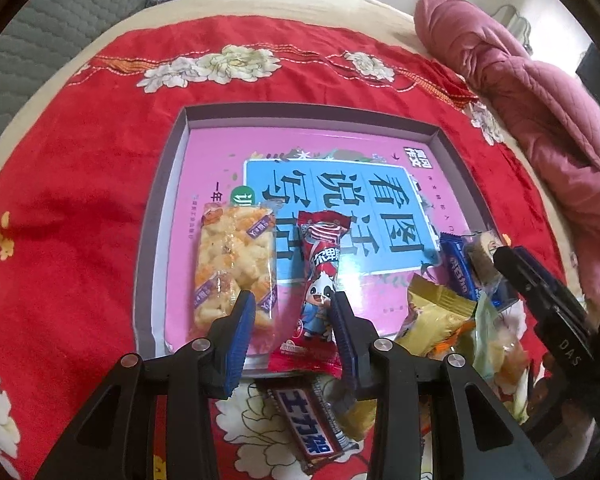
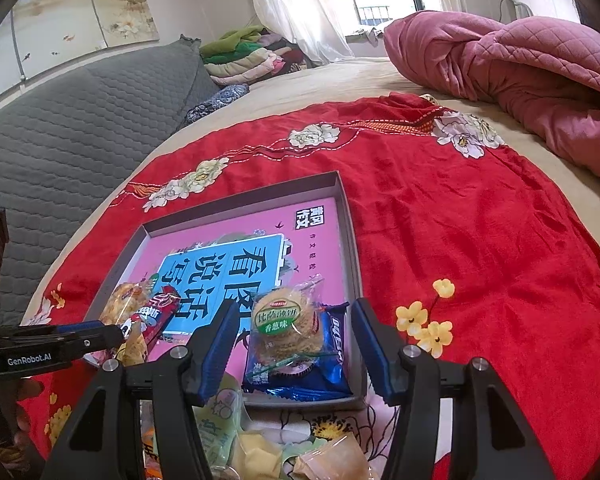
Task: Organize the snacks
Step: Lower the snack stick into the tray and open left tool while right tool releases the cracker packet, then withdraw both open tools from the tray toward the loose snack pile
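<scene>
A shallow grey box (image 1: 168,184) with a pink printed floor lies on the red flowered cloth. In it lie a clear rice-cracker bar (image 1: 234,270), a red panda-print packet (image 1: 316,292), a blue biscuit packet (image 2: 300,376) and a round cracker packet (image 2: 288,326) on top of it. My left gripper (image 1: 294,320) is open, its jaws astride the red packet's near end. My right gripper (image 2: 296,354) is open, hovering over the round cracker and blue packets at the box's near right corner (image 2: 358,396).
Loose snacks lie in front of the box: a dark chocolate bar (image 1: 312,426), a gold packet (image 1: 436,312), a pale green packet (image 2: 218,420) and yellow wrappers (image 2: 260,456). A pink quilt (image 2: 520,76) lies at the back right, a grey cushion (image 2: 68,128) at the left.
</scene>
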The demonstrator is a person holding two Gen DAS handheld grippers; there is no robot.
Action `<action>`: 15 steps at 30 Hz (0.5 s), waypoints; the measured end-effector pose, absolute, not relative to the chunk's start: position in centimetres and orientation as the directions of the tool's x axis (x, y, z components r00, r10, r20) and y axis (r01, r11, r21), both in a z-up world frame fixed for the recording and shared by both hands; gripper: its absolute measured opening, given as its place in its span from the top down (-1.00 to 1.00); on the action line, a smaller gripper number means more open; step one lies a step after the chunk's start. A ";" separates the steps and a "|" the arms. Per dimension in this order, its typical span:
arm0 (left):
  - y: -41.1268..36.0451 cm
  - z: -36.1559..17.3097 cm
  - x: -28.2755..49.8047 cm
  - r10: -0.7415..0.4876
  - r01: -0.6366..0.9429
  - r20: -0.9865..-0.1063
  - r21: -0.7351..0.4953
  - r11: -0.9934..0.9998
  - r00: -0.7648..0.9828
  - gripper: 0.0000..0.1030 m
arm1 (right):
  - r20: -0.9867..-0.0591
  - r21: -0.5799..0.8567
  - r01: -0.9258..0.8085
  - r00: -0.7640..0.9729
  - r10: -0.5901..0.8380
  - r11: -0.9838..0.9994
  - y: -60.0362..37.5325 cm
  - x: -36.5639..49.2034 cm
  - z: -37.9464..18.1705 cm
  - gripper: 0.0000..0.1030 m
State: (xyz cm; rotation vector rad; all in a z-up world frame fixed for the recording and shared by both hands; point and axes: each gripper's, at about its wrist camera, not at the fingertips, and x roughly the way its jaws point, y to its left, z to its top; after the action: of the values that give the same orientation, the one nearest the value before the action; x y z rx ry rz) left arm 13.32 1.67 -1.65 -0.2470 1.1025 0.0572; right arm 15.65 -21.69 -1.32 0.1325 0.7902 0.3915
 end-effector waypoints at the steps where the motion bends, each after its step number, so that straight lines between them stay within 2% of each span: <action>1: 1.7 -1.6 13.3 -0.078 -0.168 -0.887 -0.172 0.971 0.454 0.22 | -0.665 0.260 -0.292 0.637 0.390 0.921 -21.7 15.7 -1.3 -0.12; 5: 1.9 -1.6 13.2 -0.062 -0.180 -0.888 -0.160 0.971 0.455 0.02 | -0.662 0.261 -0.293 0.639 0.392 0.920 -21.7 15.5 -1.2 -0.12; 15: 2.3 -0.8 12.9 -0.067 -0.190 -0.883 -0.173 0.966 0.464 0.01 | -0.654 0.266 -0.296 0.644 0.398 0.917 -22.0 15.1 -0.7 -0.23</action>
State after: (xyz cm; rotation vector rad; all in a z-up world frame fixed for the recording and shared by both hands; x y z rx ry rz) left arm 12.90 2.32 -0.82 -0.2626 1.0895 0.0765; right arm 15.10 -22.04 -0.68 0.1390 0.7770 0.3966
